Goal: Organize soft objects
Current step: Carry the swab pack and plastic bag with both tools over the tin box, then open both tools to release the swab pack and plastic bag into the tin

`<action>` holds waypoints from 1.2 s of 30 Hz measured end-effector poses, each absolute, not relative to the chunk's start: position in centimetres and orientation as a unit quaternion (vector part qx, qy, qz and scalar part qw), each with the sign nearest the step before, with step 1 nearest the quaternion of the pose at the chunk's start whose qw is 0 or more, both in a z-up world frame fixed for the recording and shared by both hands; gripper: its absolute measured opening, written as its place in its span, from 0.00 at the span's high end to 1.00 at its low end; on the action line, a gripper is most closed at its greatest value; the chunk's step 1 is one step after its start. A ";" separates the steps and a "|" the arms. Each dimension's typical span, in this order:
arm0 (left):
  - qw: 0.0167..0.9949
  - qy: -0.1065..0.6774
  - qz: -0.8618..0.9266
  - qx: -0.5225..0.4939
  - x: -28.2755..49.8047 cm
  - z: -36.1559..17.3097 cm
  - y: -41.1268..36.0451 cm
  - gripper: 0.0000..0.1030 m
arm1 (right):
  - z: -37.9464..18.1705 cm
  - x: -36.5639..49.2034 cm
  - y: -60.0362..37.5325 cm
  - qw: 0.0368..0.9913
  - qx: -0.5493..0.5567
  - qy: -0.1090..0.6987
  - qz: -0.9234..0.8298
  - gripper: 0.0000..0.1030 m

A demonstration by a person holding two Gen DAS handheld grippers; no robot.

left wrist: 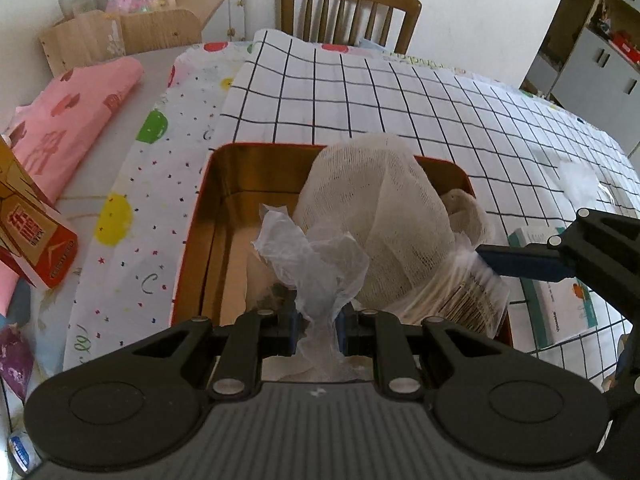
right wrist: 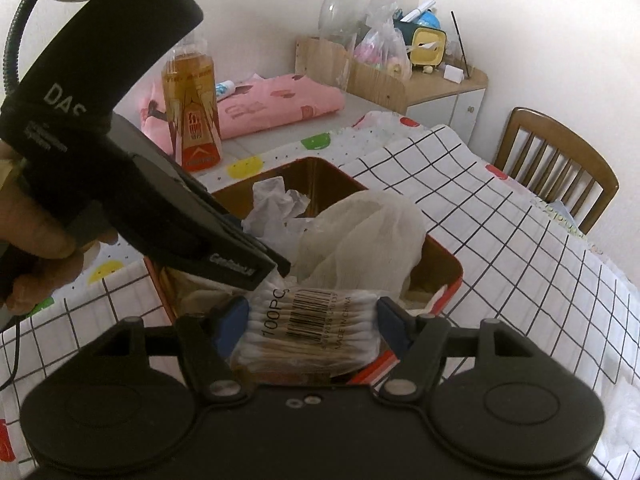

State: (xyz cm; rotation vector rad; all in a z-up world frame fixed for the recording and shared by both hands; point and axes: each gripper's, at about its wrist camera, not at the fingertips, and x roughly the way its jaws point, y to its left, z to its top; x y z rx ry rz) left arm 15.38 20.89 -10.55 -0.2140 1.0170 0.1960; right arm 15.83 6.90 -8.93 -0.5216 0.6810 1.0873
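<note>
A red tin box [left wrist: 192,240] with a gold inside sits on the checked cloth; it also shows in the right wrist view [right wrist: 448,276]. In it lie a bundle of white gauze [left wrist: 376,208] [right wrist: 372,232] and a crumpled tissue [left wrist: 308,256] [right wrist: 276,200]. My left gripper [left wrist: 317,330] is shut on the tissue at the box's near edge. My right gripper [right wrist: 310,326] is shut on a clear pack of cotton swabs [right wrist: 316,328] [left wrist: 464,296] over the box's near corner; it reaches in from the right in the left wrist view [left wrist: 516,260].
A pink folded cloth [left wrist: 68,120] and an orange bottle [right wrist: 192,108] lie left of the box. A white and green carton [left wrist: 560,300] lies right of it. A wooden chair [left wrist: 352,8] stands at the table's far side. A cabinet with clutter [right wrist: 432,80] stands behind.
</note>
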 end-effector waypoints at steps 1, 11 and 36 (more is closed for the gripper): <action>0.863 0.486 0.093 -0.102 15.5 -10.6 20.9 0.83 | -9.0 15.8 6.9 0.768 -0.242 0.315 0.502 0.32; 0.860 0.490 0.095 -0.108 15.5 -10.8 20.9 0.81 | -9.1 15.3 7.0 0.762 -0.252 0.311 0.509 0.25; 0.890 0.428 0.116 -0.108 11.0 -6.3 20.6 0.31 | -4.5 14.8 2.8 0.782 -0.182 0.294 0.518 0.10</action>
